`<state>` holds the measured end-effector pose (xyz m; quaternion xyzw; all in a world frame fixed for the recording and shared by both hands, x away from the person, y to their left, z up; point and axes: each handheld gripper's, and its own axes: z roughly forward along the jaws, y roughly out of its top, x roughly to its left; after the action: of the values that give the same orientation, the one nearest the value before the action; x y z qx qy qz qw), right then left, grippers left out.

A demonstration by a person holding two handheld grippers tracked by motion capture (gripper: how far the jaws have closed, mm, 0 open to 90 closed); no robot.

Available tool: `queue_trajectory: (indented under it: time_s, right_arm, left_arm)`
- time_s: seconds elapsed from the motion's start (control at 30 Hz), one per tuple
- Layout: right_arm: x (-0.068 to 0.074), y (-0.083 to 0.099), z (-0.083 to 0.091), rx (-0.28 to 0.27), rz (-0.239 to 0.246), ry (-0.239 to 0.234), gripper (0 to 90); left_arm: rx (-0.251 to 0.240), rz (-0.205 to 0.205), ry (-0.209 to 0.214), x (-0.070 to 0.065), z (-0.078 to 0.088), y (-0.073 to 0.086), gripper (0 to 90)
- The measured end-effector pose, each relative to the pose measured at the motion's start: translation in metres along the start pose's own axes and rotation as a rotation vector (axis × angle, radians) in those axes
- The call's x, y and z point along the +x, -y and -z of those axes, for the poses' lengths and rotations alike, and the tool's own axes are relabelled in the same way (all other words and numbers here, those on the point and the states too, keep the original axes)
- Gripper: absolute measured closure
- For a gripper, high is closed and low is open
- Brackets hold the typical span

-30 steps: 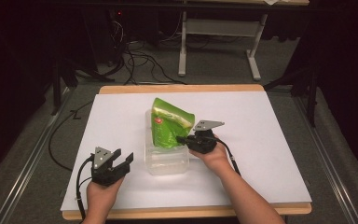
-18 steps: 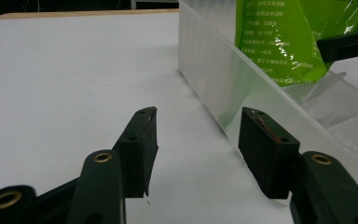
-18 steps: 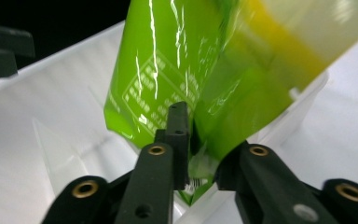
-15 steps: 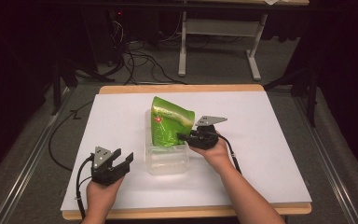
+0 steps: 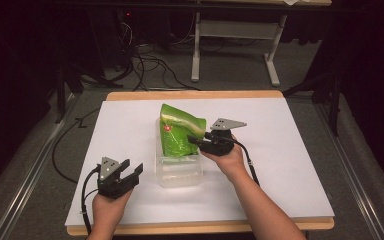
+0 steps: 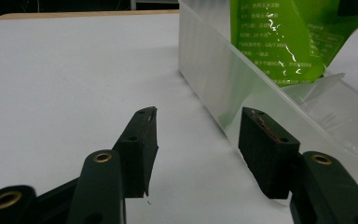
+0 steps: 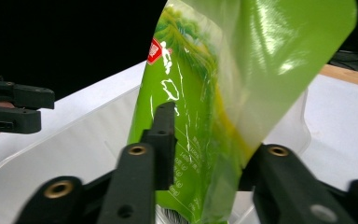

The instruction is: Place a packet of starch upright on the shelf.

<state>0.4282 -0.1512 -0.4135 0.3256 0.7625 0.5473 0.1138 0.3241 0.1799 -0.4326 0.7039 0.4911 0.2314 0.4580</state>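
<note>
A green snack bag [image 5: 177,132] stands tilted in a clear plastic container [image 5: 180,172] at the table's middle. My right gripper [image 5: 196,141] reaches in from the right at the bag's lower part. Its jaws have just been opening, and in the right gripper view the bag [image 7: 223,93] hangs loosely between them [image 7: 205,140], covering the right pad. My left gripper [image 5: 132,170] rests open on the table left of the container, nothing between its jaws [image 6: 198,135]. The container wall [image 6: 214,84] and the bag [image 6: 289,37] stand just beyond it.
The white table top [image 5: 300,165] has bare room on both sides of the container. A wooden edge [image 5: 195,95] runs along the far side. Cables and a desk frame [image 5: 230,50] stand on the floor behind.
My right gripper has risen slightly beside the bag and its jaws have spread apart. The bag stands a bit more upright in the container. The left hand has not moved.
</note>
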Motion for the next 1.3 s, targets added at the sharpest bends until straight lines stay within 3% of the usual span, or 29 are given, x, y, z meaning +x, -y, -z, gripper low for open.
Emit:
queue_trajectory:
  time_s: [0.07, 0.33, 0.43, 0.57, 0.7, 0.87, 1.07, 1.3]
  right_arm:
    - [0.001, 0.000, 0.000, 0.008, 0.027, 0.013, 88.2]
    - [0.007, 0.004, -0.003, 0.057, 0.056, 0.027, 88.6]
    - [0.008, 0.002, 0.000, 0.082, 0.070, 0.053, 73.8]
    - [0.010, -0.003, 0.010, 0.050, 0.046, 0.072, 56.2]
    - [0.010, -0.005, 0.022, 0.039, 0.049, 0.133, 40.7]
    - [0.005, -0.003, 0.041, 0.037, 0.039, 0.180, 31.2]
    - [-0.001, 0.004, 0.069, 0.032, 0.020, 0.236, 26.1]
    - [-0.011, 0.028, 0.114, 0.049, 0.001, 0.371, 23.4]
  left_arm:
    - [0.001, 0.001, 0.001, 0.000, 0.000, 0.000, 47.5]
    - [-0.001, -0.006, 0.006, 0.000, 0.001, -0.001, 47.5]
    - [-0.007, 0.000, 0.005, -0.001, 0.001, -0.001, 47.5]
    - [-0.010, -0.002, 0.006, 0.000, 0.001, -0.001, 47.5]
    - [-0.006, -0.016, 0.000, 0.002, 0.001, -0.003, 47.5]
    - [-0.012, -0.021, -0.013, 0.004, 0.002, -0.004, 47.4]
    - [-0.005, -0.038, -0.031, 0.009, 0.002, -0.005, 47.4]
    - [0.045, -0.056, -0.030, 0.018, 0.001, -0.004, 45.9]
